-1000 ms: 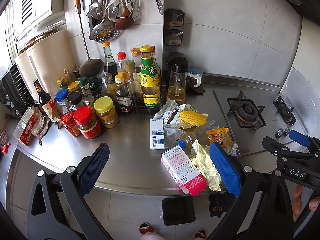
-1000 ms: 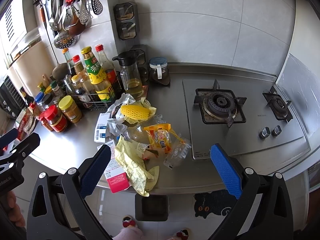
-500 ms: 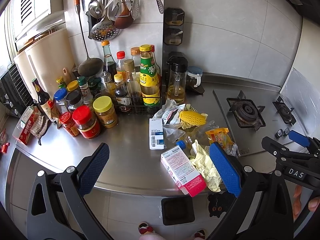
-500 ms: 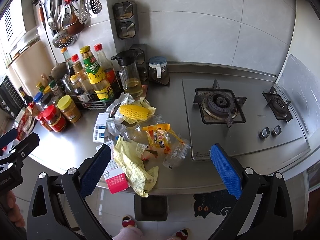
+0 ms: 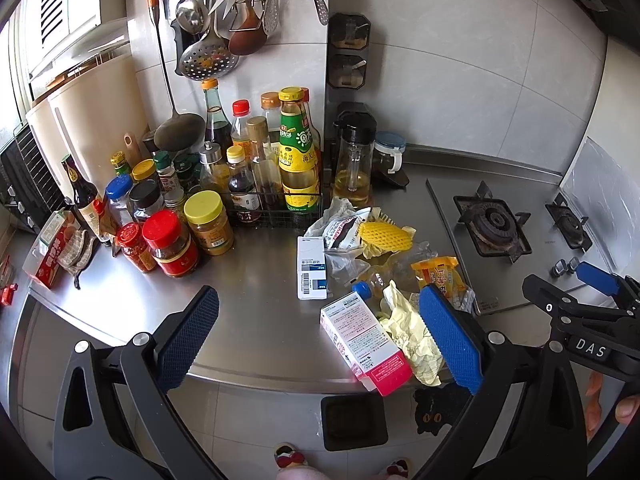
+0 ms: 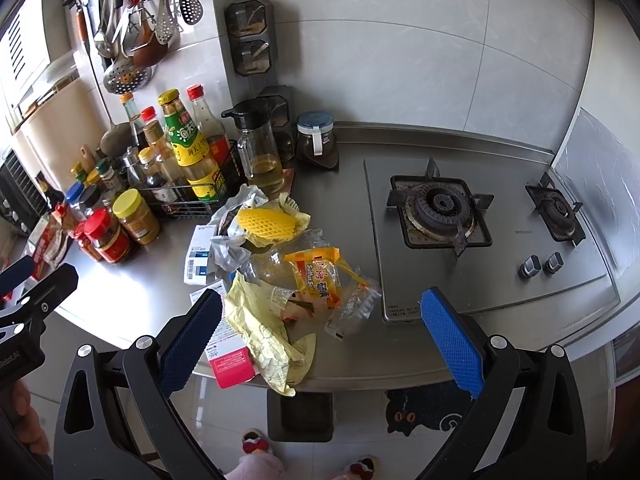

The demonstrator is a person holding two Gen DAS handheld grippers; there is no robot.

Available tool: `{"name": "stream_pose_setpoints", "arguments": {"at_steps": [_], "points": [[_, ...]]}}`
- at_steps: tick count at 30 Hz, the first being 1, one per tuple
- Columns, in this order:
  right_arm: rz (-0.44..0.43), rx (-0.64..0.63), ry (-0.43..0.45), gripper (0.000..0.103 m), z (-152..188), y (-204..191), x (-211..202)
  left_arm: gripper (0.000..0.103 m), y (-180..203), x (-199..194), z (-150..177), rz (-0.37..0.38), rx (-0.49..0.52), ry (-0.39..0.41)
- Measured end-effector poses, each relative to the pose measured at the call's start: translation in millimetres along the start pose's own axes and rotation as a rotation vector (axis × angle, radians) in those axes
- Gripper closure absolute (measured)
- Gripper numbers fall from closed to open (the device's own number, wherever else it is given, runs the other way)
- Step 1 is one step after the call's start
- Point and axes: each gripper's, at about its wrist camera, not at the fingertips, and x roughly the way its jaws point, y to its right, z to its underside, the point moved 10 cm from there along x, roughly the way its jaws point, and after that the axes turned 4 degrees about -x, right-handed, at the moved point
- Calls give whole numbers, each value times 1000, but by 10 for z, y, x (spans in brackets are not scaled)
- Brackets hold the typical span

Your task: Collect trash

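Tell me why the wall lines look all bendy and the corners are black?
In both wrist views a fisheye lens curves the straight tile lines and leaves dark corners; in the left wrist view daylight glares on the steel counter; in the right wrist view the stove stays sharp.

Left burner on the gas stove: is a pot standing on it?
No. The left burner on the gas stove is bare, its grate uncovered.

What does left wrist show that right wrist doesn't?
Left wrist only: the right gripper from the side, and the blue bottle cap in the trash. Right wrist only: the left gripper at its left edge, and the clear wrapper by the stove. Both: pink-ended carton, yellow foam net, black bin on the floor.
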Motion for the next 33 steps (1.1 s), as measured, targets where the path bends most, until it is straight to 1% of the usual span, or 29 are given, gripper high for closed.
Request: {"name": "stream_pose_setpoints", "arguments": {"at_steps": [4,10,15,18,22,23,24,25,26,27,28,31,33], "points": [[-50,-6,10,3,29,-58,34,8,10,50,18,7,-1,-11],[-39,-61,11,3,127,-112,150,8,32,243,130,3,-19,-26],[-68,-74,-41,3,307,-78,371,8,15,467,294,47,-84,-91],[-114,-101,-66,3,438,-109,499,8,-13,639,412,41,-115,-144],[-154,-182,-91,4,613,-201,685,8,-19,833,548,23,-136,-193],[-173,-201,-107,8,672,-232,746,8,-21,880,581,20,-136,-205],[-204,-210,-126,16,735,-268,803,9,-11,929,617,19,-137,-217],[-242,-209,-146,20,795,-306,859,10,-5,981,653,22,-142,-230],[-273,-206,-163,26,847,-341,912,12,3,1037,683,27,-148,-246],[-291,-211,-176,30,890,-378,953,16,12,1090,725,30,-153,-263],[-301,-222,-184,31,930,-412,995,20,7,1151,760,33,-161,-279],[-347,-255,-206,42,1012,-540,1099,25,-4,1303,858,33,-185,-320],[-355,-274,-230,59,1060,-597,1192,27,2,1374,912,31,-196,-341]]}}
